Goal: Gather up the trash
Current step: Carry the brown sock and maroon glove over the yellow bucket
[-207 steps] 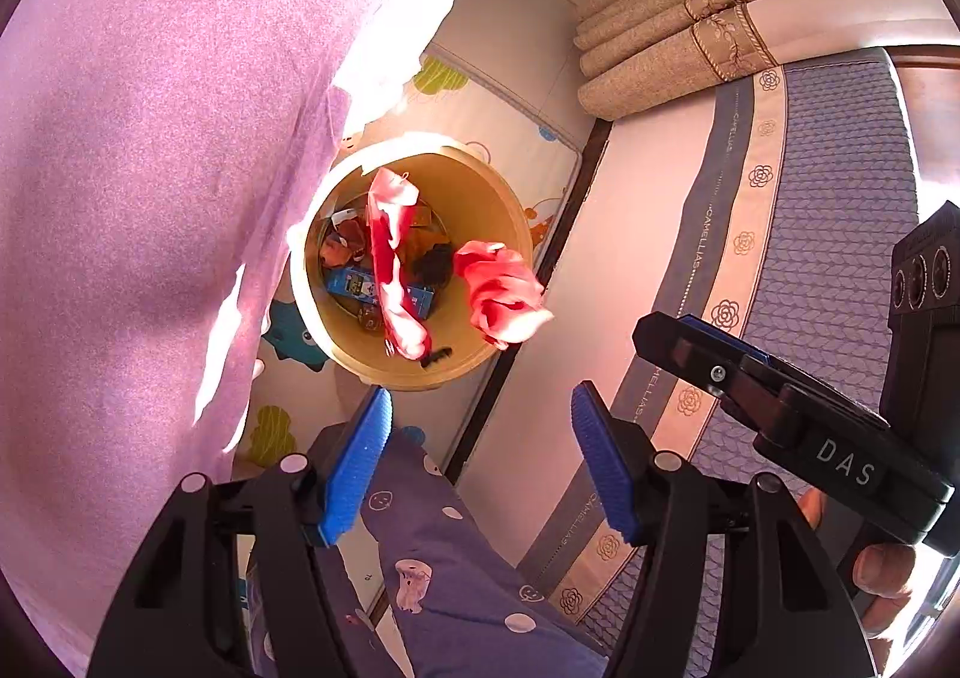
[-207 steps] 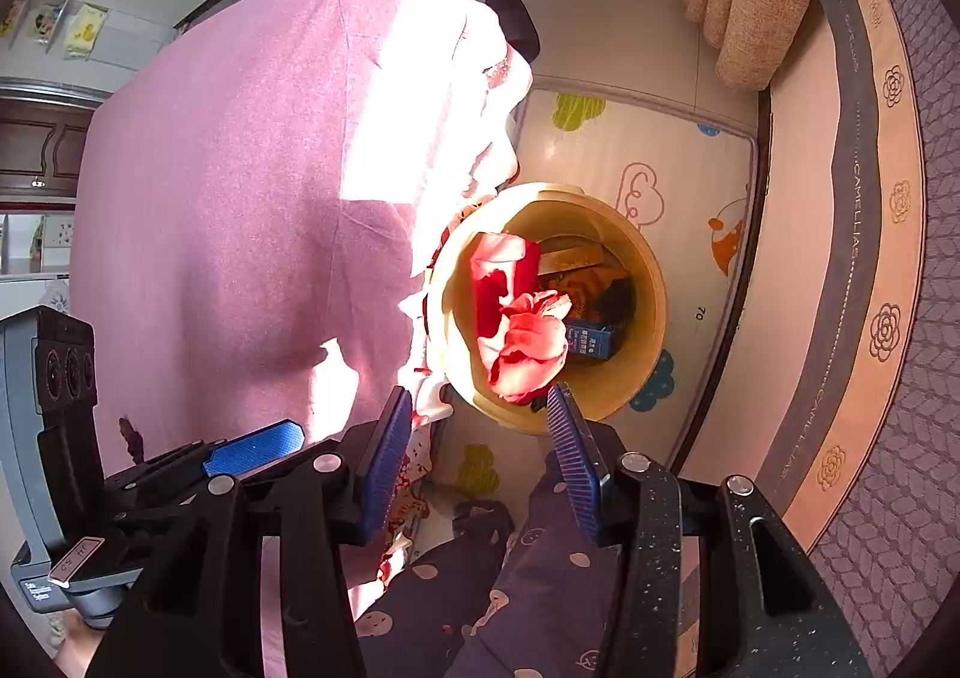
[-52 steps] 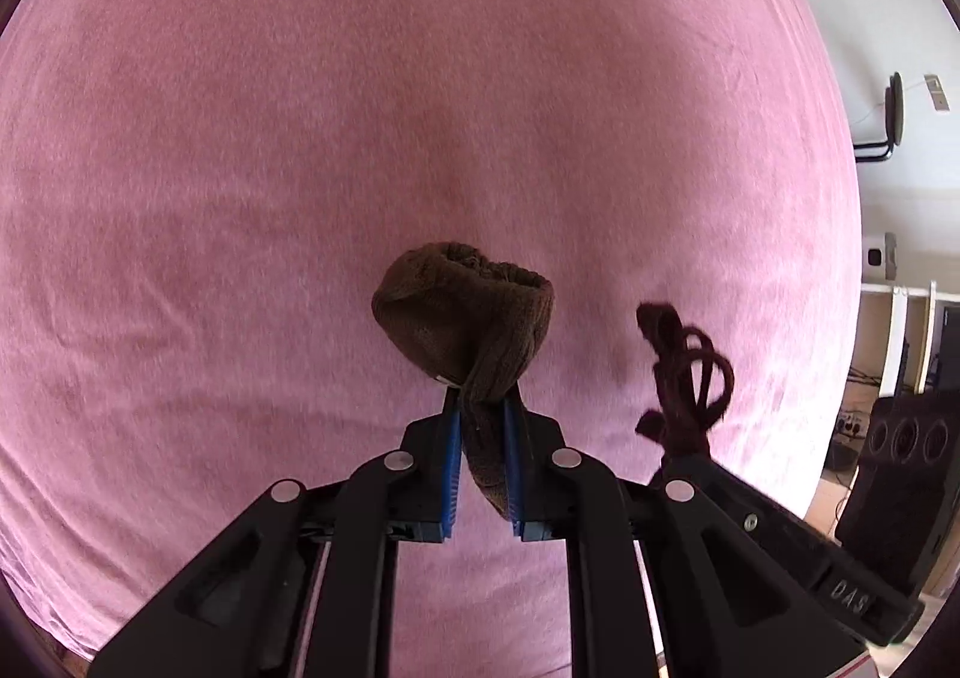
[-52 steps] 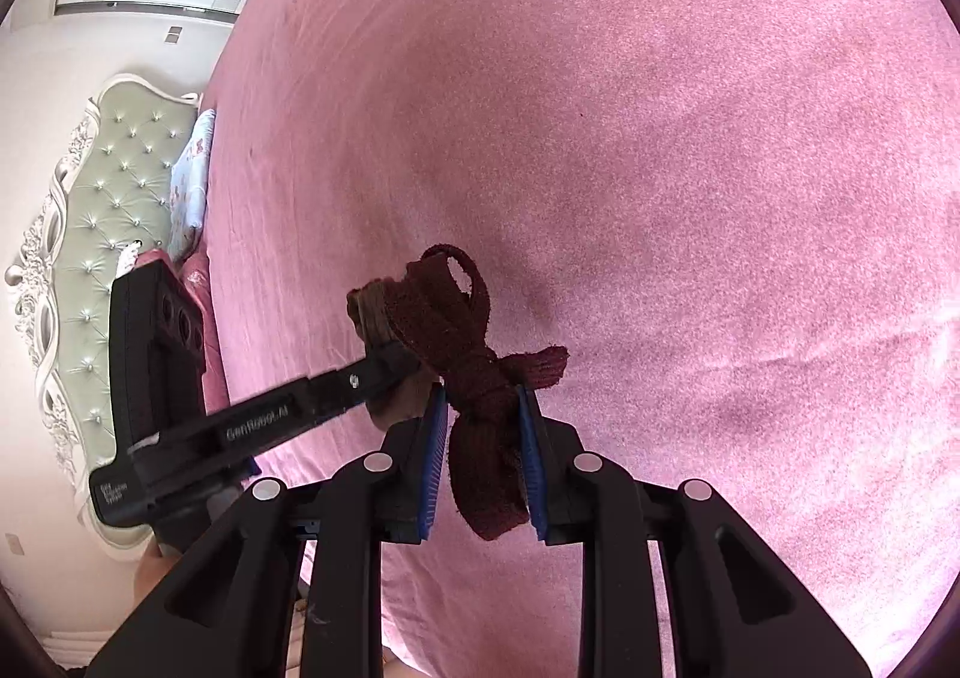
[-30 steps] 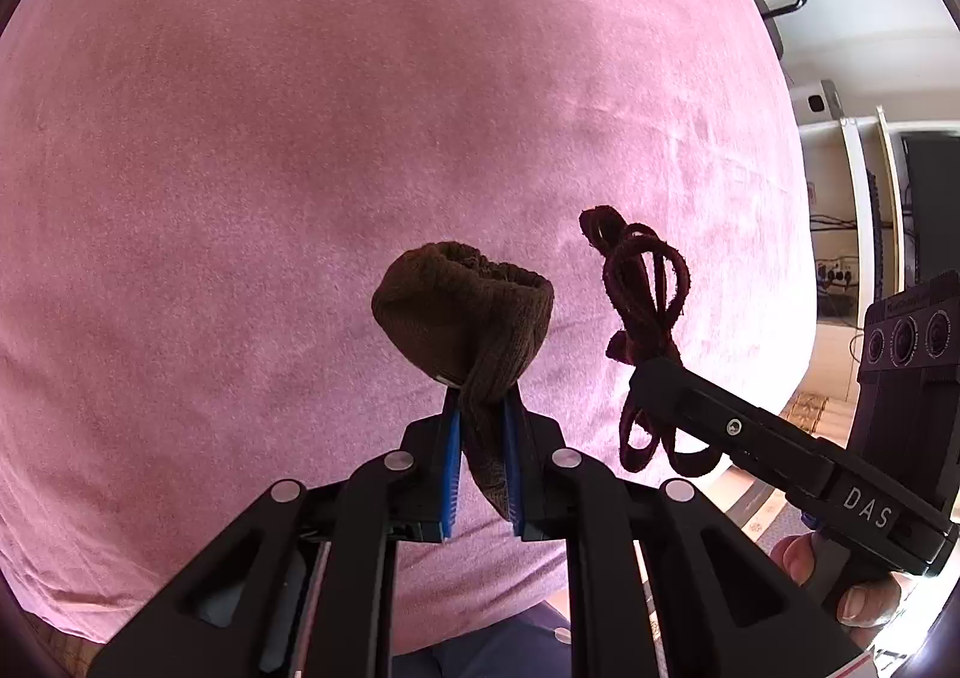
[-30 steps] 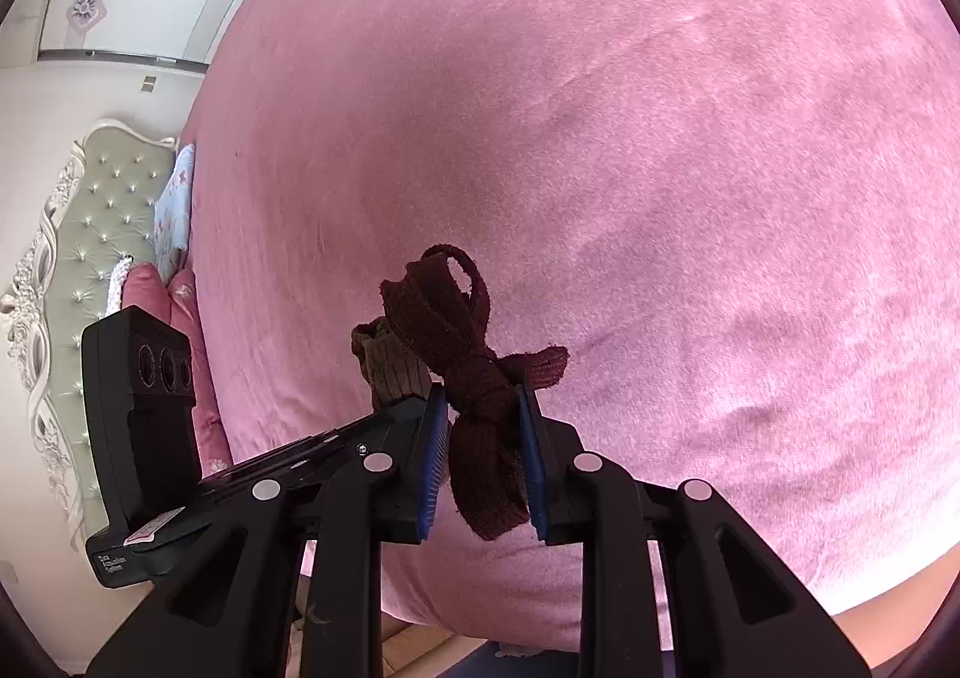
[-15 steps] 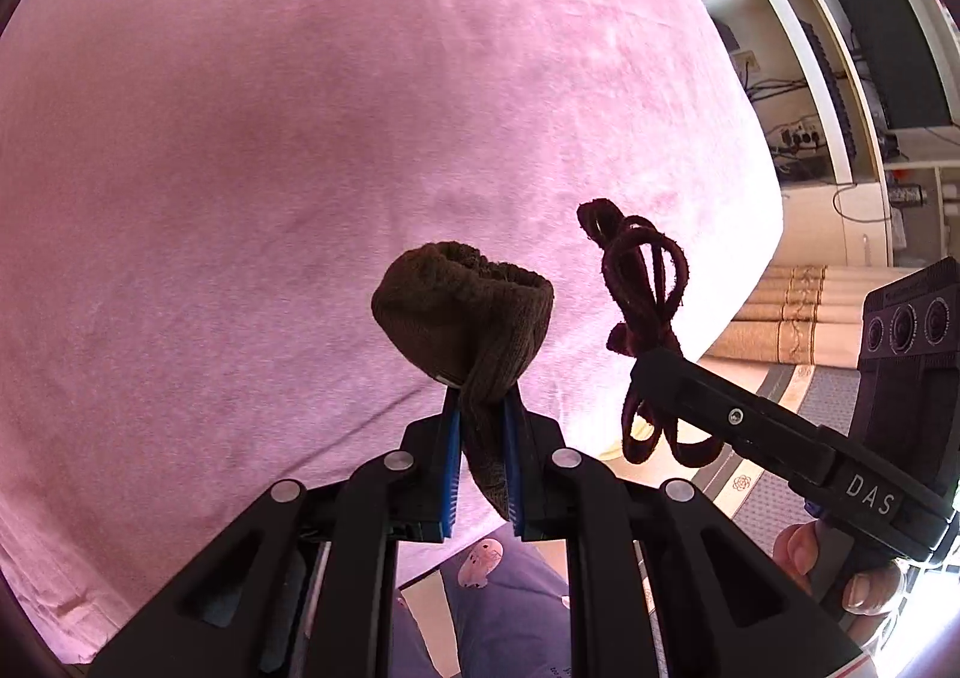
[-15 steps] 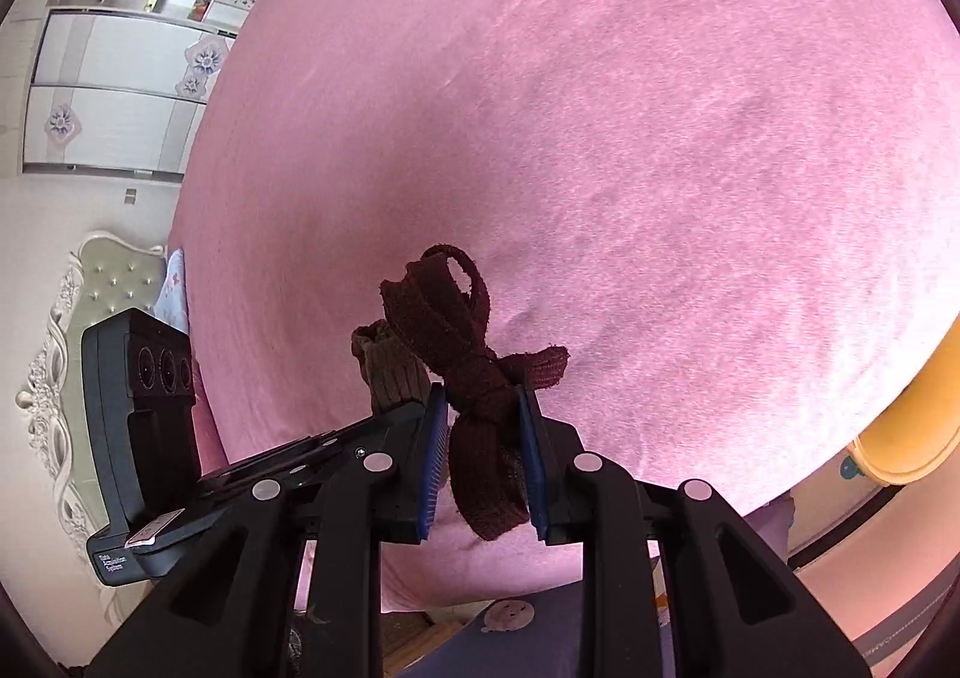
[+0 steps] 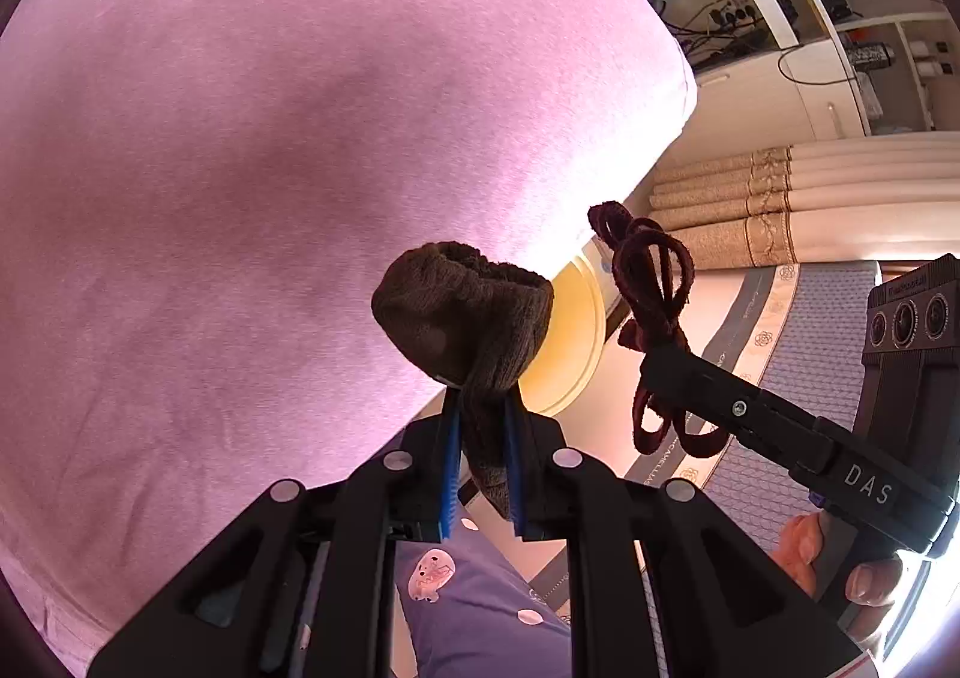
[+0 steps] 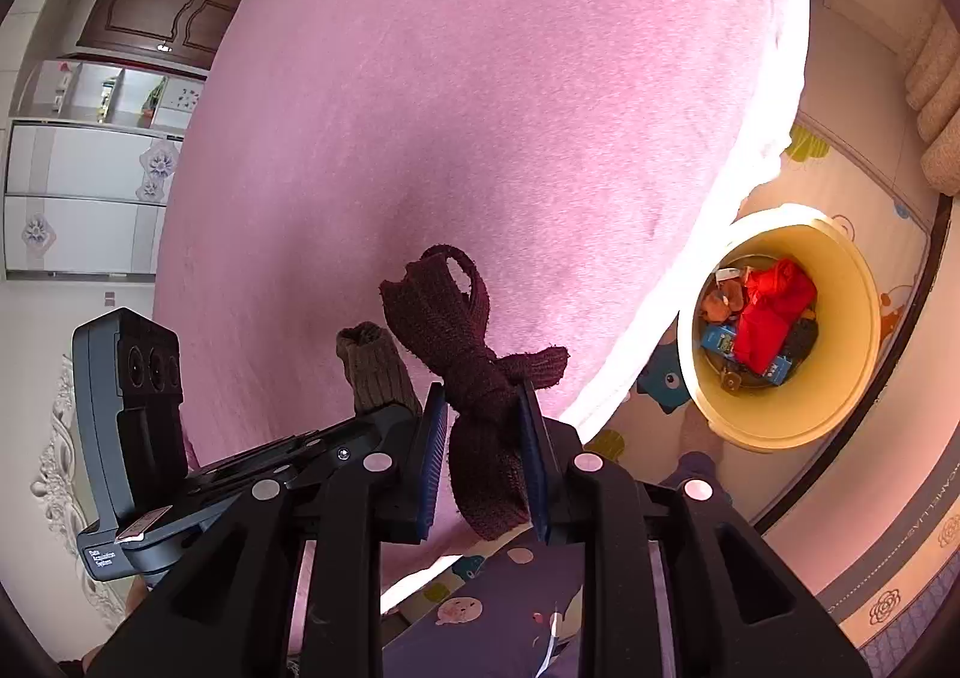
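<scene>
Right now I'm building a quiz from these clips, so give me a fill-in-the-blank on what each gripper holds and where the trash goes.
1. The left gripper is shut on a ____ knitted sock.
2. The right gripper is shut on a knotted ____ strip of knit cloth.
3. The yellow bin stands on the floor beside the ____ bed.
4. The biggest thing inside the bin is a ____ cloth.

Missing words: brown; maroon; pink; red
</scene>
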A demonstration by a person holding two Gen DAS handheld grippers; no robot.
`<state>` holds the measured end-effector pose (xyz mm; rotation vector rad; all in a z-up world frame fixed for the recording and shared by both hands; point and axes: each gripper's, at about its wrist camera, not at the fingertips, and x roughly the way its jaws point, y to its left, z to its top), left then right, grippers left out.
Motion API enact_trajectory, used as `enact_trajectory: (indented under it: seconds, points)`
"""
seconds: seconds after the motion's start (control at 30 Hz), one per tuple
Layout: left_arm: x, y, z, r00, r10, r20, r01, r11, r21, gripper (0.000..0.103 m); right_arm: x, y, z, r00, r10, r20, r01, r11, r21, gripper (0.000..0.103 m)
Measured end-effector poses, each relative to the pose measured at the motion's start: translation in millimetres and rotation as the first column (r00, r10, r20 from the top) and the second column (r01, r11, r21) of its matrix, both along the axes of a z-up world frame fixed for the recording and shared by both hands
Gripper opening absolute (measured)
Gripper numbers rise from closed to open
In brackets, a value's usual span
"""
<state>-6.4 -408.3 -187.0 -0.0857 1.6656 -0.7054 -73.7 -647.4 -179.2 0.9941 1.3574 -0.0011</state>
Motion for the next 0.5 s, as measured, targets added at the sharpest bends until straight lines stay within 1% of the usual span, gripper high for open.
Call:
enact_trajectory:
  seconds: [0.07, 0.23, 0.27, 0.5]
  points:
    - [-8.6, -17.3, -3.3, 0.999, -0.036, -0.001, 0.036, 0.999, 0.001, 0.013, -20.4, -21.4, -4.7, 0.999, -0.033, -0.011, 0.033, 0.999, -0.004, 0.023]
    - [-29.3, -68.0, -10.0, 0.994, -0.110, -0.013, 0.110, 0.994, 0.006, 0.013, -53.3, -62.0, -15.5, 0.993, -0.107, -0.040, 0.107, 0.994, -0.012, 0.023]
    - [-32.8, -79.2, -11.3, 0.992, -0.125, -0.014, 0.125, 0.992, 0.007, 0.013, -63.0, -76.0, -18.9, 0.992, -0.122, -0.045, 0.121, 0.993, -0.014, 0.023]
    - [-55.2, -125.9, -19.8, 0.975, -0.218, -0.037, 0.218, 0.976, 0.005, 0.014, -93.3, -111.0, -28.3, 0.978, -0.199, -0.068, 0.198, 0.980, -0.031, 0.024]
